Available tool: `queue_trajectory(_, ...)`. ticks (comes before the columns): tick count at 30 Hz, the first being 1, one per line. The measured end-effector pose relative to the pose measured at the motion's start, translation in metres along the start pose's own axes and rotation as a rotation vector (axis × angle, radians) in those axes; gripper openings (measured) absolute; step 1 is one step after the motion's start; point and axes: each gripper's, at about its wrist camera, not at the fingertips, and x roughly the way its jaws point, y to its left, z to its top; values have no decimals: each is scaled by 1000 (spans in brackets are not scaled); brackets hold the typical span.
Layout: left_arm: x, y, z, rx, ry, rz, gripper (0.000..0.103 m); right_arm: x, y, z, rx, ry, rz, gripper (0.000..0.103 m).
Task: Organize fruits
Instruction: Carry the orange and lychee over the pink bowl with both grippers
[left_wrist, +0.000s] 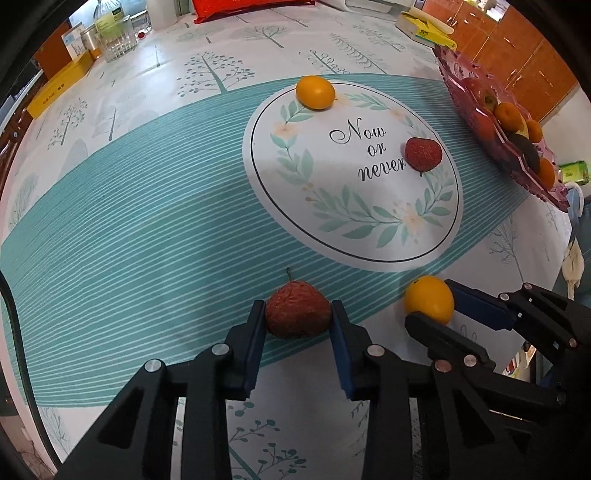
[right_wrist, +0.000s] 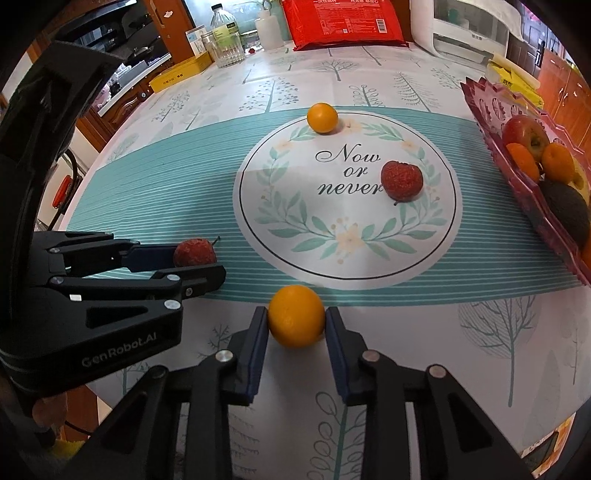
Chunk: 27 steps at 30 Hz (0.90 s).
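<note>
Both grippers are seen closed on fruit at the near edge of the table. Between the blue pads of the left gripper (left_wrist: 298, 314) a wrinkled dark red lychee (left_wrist: 298, 314) is clamped, its thin stem pointing away toward the teal band of the tablecloth (left_wrist: 147, 206). Between the pads of the right gripper (right_wrist: 296, 321) a small orange (right_wrist: 296, 321) is clamped, resting on the white part of the cloth just short of the teal band. The two grippers are placed side by side, the right one appearing at the lower right of the left wrist view with its orange (left_wrist: 429, 298) pinched, and the left one at the left of the right wrist view with its lychee (right_wrist: 194, 252) held.

Farther out, a white printed circle bearing the words "Now or never" (right_wrist: 347, 173) is laid in the middle of the teal band. A brighter red lychee (right_wrist: 402, 181) is seen lying inside the circle toward its right side, just beside the lettering. A second small orange (right_wrist: 322, 117) is set on the far rim of the circle, well apart from both grippers.

At the right edge of the table a pink fruit tray (right_wrist: 491, 110) is placed, in which an apple (right_wrist: 524, 134), several oranges and a dark avocado (right_wrist: 567, 212) are gathered. At the far end a red package (right_wrist: 343, 22), a glass jar (right_wrist: 227, 46) and a yellow box (right_wrist: 177, 75) are visible.
</note>
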Motion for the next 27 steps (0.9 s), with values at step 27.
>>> queue_trajectory(27,-111,-65,48,70,-230,-24,32,-118,-28,35,-63,-227,-25,31)
